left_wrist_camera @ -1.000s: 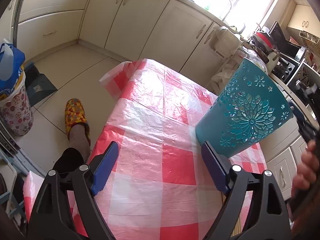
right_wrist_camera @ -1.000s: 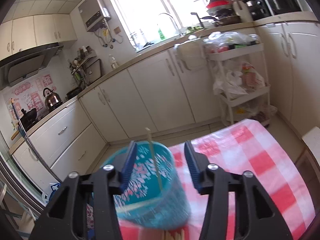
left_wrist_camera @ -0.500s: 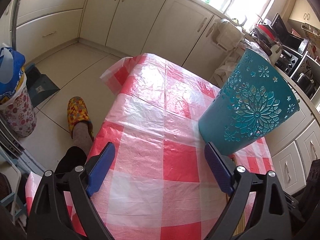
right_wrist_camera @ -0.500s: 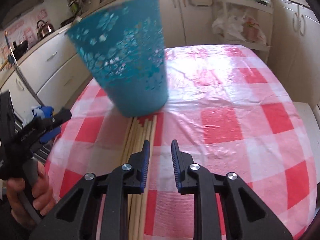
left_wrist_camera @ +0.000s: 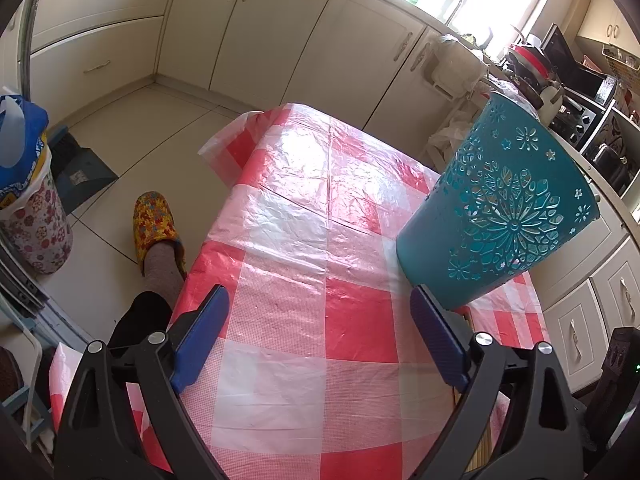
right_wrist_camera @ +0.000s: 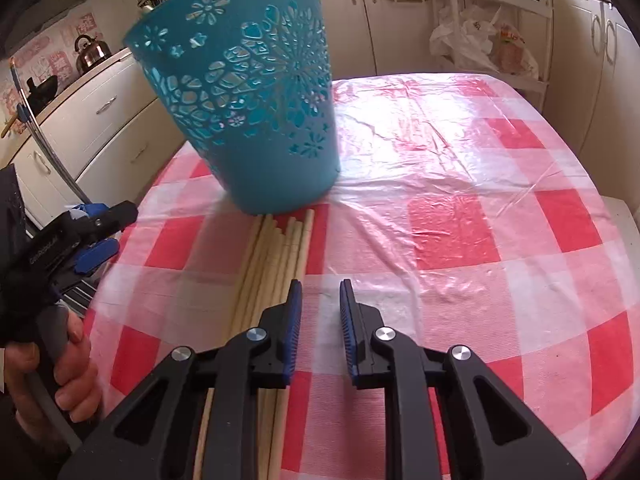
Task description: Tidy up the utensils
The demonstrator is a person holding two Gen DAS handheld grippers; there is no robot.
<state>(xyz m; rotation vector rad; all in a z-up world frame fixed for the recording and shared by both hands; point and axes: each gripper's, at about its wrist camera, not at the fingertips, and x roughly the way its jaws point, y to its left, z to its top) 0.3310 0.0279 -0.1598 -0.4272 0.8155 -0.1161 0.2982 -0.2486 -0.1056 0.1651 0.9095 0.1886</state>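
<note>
— Right gripper [right_wrist_camera: 320,292]: what's it doing?

— Hovering low over the checked tablecloth [right_wrist_camera: 460,216], jaws parted by a narrow gap with nothing between them. Its left finger [right_wrist_camera: 294,312] sits just over the right edge of the chopsticks [right_wrist_camera: 276,256].

— And where do those lie?

— In a pale bundle flat on the cloth, running from the near edge towards the far side, their far tips right at the foot of the teal basket [right_wrist_camera: 248,92]. Whether they touch the basket, I cannot tell.

— The basket itself?

— Standing on the cloth on the left half of the table in the right wrist view, a cut-out flower pattern in its wall. What is inside is hard to make out.

— Left gripper [left_wrist_camera: 320,336]?

— Spread wide and empty, above the near part of the table. In its own view the basket [left_wrist_camera: 496,208] rises just beyond its right finger [left_wrist_camera: 438,340], apart from it. From the right wrist view, a hand [right_wrist_camera: 52,364] holds that gripper at the table's left edge.

— Around the table?

— Cream cabinets [left_wrist_camera: 280,36], a slippered foot [left_wrist_camera: 154,224] on the floor to the left, a kettle [right_wrist_camera: 90,50] on the far counter.
</note>
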